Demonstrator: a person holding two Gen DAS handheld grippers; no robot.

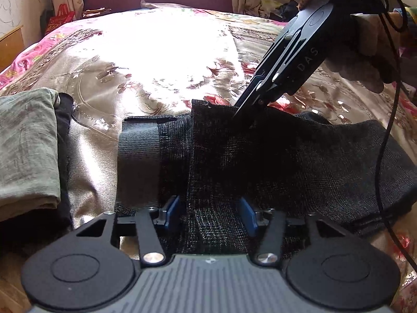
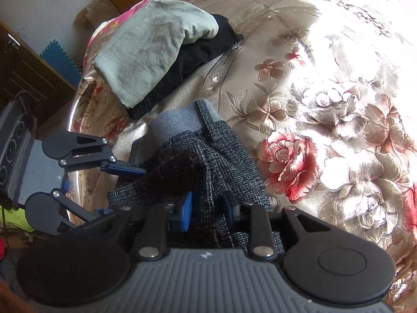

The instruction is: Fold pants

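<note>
Coarse-woven dark pants [image 1: 260, 161] lie on glossy satin bedspread [image 1: 146, 60].

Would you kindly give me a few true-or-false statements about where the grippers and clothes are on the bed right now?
1. The dark grey knitted pants lie on a floral satin bedspread. True.
2. The left gripper has pants fabric between its blue fingers. True.
3. The right gripper hovers above the bedspread, away from the pants. False: its tips straddle a raised fold of the pants, at the far edge.
4. The pale green folded cloth lies on top of the grey pants. False: it rests apart, on a black folded garment.
5. The pants' ribbed grey waistband is visible. True.
</note>
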